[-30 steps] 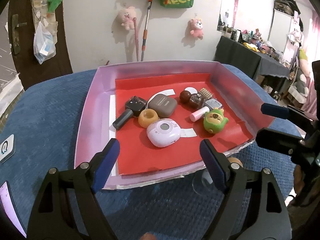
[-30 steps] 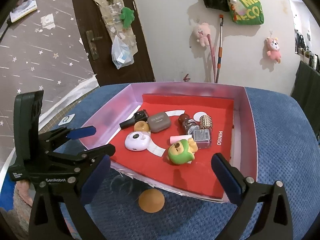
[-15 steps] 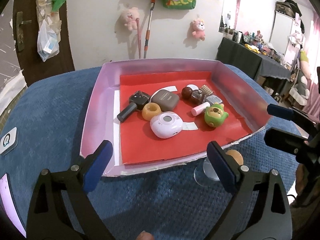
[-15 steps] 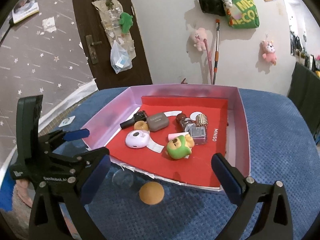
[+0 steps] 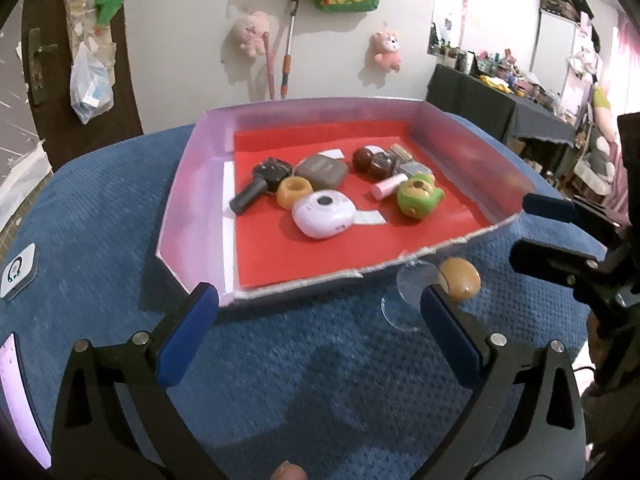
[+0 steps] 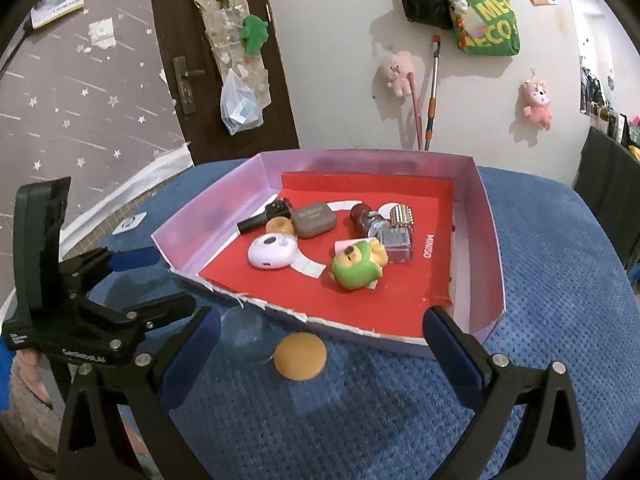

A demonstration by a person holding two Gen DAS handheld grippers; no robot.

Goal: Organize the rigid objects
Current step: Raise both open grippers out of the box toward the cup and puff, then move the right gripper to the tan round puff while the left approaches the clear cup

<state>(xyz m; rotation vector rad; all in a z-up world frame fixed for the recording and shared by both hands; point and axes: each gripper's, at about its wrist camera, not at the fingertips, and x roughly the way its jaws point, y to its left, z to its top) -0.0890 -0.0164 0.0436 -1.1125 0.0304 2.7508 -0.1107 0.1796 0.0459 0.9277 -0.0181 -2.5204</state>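
While most pieces already lie in the tray (image 5: 192, 184), the job looks near its end but not done. On the red liner (image 5: 432, 236), mid-frame in the left wrist view: a white pod (image 5: 323, 214), a green toy (image 5: 418, 200), an orange ring (image 5: 294, 191), a grey case (image 5: 322, 169), a black handle (image 5: 260, 184), a pink tube (image 5: 389, 186), and a tight cluster of small dark bottles (image 5: 372, 162) toward the back. They sit loosely grouped, several touching; no sorting by kind is evident.

Left out: a tan knob (image 6: 300, 356) on a clear stand (image 6: 240, 330), resting on the blue cloth (image 6: 560, 264) just beside the tray's torn front edge, lower centre of the right wrist view. Judged to be the last item to go in.

Left gripper (image 5: 316, 334): jaws wide, having just been opening, nothing between them, over bare cloth below the tray. Right gripper (image 6: 318, 354): jaws wide, empty; the knob shows between the fingers but clear of both pads.

Outward: plush toys and a green bag (image 6: 486, 20) on the wall, upper frame; a dark door (image 6: 192, 60) at upper left.
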